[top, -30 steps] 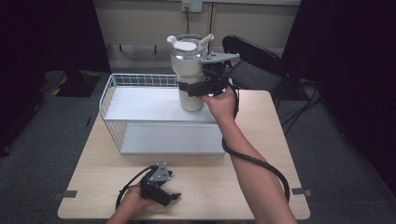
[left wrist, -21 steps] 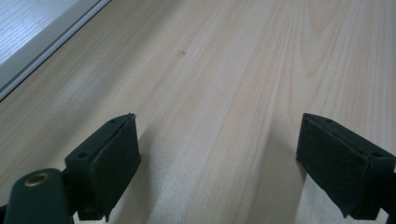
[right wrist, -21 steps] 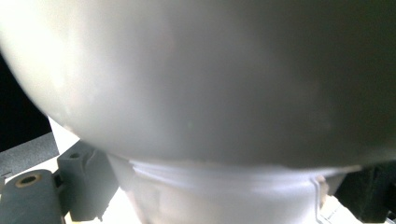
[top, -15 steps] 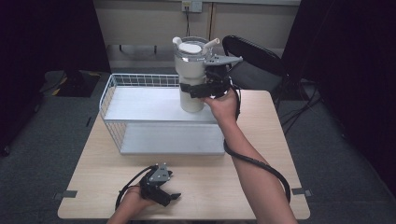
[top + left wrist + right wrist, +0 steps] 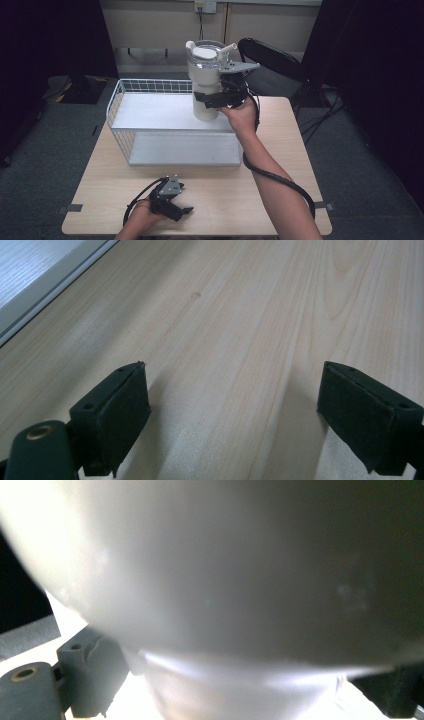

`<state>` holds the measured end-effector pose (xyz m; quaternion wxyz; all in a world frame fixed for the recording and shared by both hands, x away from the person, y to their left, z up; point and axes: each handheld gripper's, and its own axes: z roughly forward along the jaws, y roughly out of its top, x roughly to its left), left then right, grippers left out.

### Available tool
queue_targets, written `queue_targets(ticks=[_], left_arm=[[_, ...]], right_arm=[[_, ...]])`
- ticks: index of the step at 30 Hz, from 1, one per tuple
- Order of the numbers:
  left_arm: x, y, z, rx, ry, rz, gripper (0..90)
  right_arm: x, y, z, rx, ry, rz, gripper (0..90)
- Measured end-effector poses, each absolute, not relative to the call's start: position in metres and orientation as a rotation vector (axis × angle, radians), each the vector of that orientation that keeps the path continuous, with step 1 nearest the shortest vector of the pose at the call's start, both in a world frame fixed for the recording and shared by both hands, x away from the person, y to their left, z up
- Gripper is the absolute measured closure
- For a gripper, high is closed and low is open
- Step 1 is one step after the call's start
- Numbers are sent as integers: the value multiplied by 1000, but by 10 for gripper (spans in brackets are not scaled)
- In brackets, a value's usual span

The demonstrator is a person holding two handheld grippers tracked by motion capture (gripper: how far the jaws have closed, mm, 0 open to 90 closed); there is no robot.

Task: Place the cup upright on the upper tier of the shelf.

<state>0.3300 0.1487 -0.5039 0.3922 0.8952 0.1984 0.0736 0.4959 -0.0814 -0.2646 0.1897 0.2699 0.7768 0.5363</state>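
**Tumbler over the wire rack, about to set it down**

So my right tool (image 5: 216,100) is clamped around the lower, narrower part of the big white tumbler (image 5: 205,80), holding it upright. The tumbler's long axis runs straight up and down, clear lid and straw on top. In the high view its base sits right at the near-right corner of the top shelf of the white wire rack (image 5: 150,111). I honestly can't tell whether the bottom is already touching the shelf or hanging just above it. From the right tool's own camera it's just a wall of pale cup body (image 5: 225,570) pressed up close, with a jaw showing on each side, so it's clearly gripped.

The bit that matters for the next move: the shelf lies directly below the cup, and my tool comes at it from the right side, my wrist over the surface (image 5: 280,165) beside the rack. So I'd guess it's a straight lowering, keeping the cup vertical so it doesn't tip off that shelf edge, since it's close to the corner.

My left tool (image 5: 172,205) is well away, resting on the surface at the near edge, jaws spread wide with nothing between them, bare wood (image 5: 235,340) ahead. Right hand's obviously the one doing the work.
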Motion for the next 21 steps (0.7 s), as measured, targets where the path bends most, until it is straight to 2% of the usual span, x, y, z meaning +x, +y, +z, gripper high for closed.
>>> queue_targets(ticks=[9,21], left_arm=[[330,149,-504,2273,501,194,125],[330,149,-504,2274,500,195,124]], right_arm=[[485,-97,-273,796,2205,1507,85],[464,-113,-268,741,2231,1523,85]])
